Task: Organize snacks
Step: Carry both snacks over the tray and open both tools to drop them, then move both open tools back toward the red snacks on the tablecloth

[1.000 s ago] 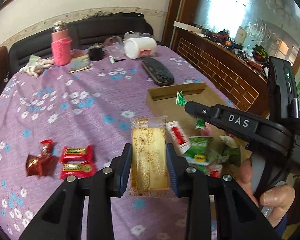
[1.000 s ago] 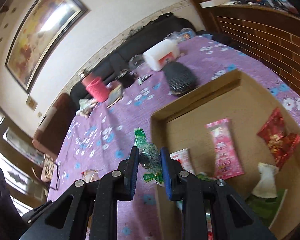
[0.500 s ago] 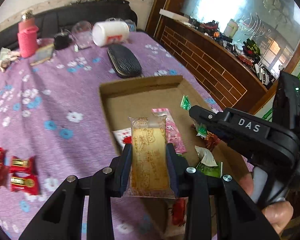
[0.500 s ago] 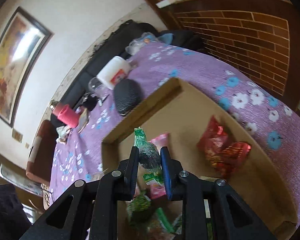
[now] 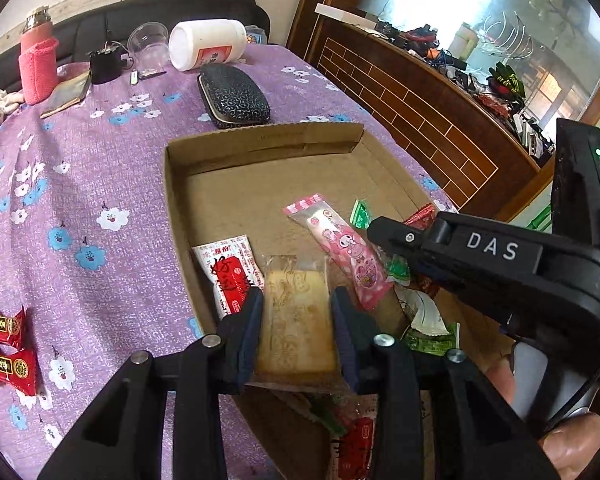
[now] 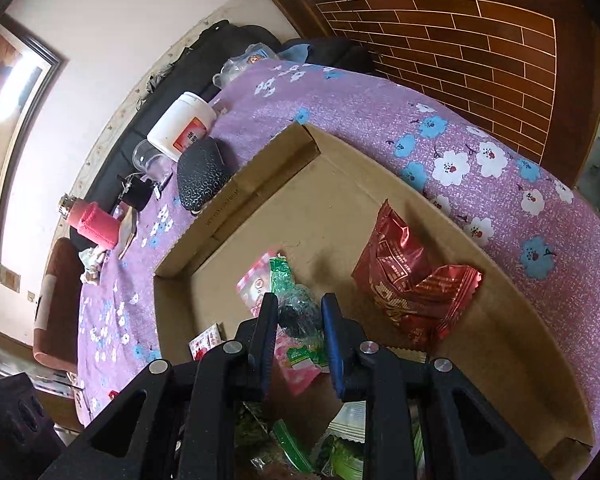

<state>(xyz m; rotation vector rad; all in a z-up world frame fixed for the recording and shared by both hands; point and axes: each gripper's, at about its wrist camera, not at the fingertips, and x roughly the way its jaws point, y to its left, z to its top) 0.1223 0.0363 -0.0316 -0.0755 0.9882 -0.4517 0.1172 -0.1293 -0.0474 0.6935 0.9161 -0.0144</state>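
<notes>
snacks are the matter here, and two of them sit in grippers over the box (image 5: 260,148). nearest in the left wrist view, the left gripper (image 5: 298,332) pinches a biscuit pack (image 5: 296,320) by its long sides; its jaws have just eased a little wider, yet the pack is between the pads with no gap showing. the pack's long axis runs straight ahead along the fingers, pointing into the box, and it hangs above the near left part of the box floor, just over a white-and-red sachet (image 5: 228,272) and beside a pink pack (image 5: 340,248) lying slantwise. so the drop spot lies directly below and a touch forward; i judge a plain release would land it flat, lengthwise among the others.

to its right the right gripper (image 6: 299,334) is pressed nearly together on a green-wrapped sweet (image 6: 296,308), held upright, its twisted end sticking up past the fingertips. it hovers over the middle of the box, with a red bag (image 6: 412,288) further right on the cardboard.

farther off, two red candies (image 5: 8,344) wait on the purple counter (image 5: 100,168) outside the box, well to the left; the left gripper is the nearer one for those.
</notes>
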